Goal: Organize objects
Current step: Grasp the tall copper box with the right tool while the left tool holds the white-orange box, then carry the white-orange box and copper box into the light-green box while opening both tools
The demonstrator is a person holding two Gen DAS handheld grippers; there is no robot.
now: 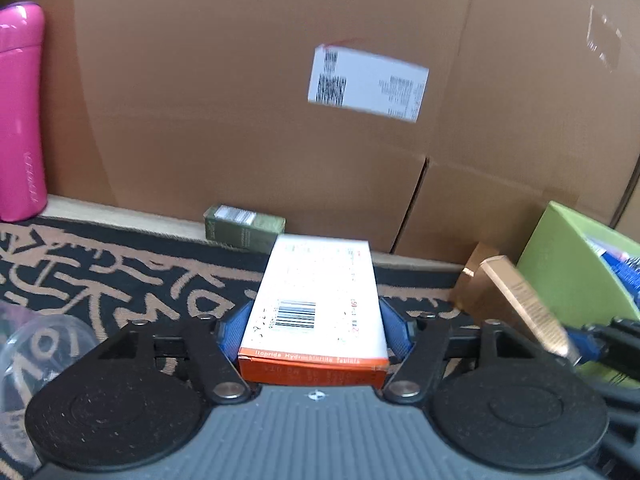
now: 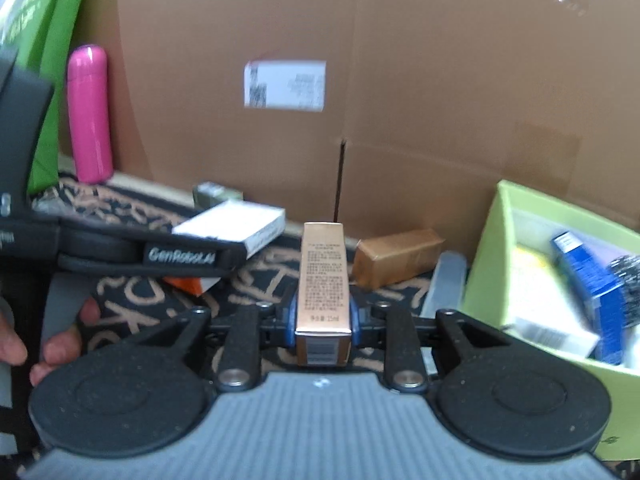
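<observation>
the left tongs (image 1: 316, 326) gripped a white-and-orange tablet box (image 1: 316, 300) between blue pads, tilted slightly downward over the patterned mat (image 1: 120, 276). the right tongs (image 2: 323, 320) pinched a slim gold carton (image 2: 323, 276) lengthwise, angled the same way. a hand (image 2: 48, 344) held the left tool's grip. at right, the green box (image 2: 492, 264) held a blue carton (image 2: 588, 276) and white packets (image 2: 548, 332).

**Black-and-grey handheld grippers with blue pads**

Each gripper (image 1: 316, 320) (image 2: 323, 316) has a ribbed grey body, two round black discs, black linkage arms with silver rivets and small screws, and blue finger pads (image 1: 230, 330). The left gripper's side reads "GenRobot.AI" in white lettering. It has a grey handle.
</observation>
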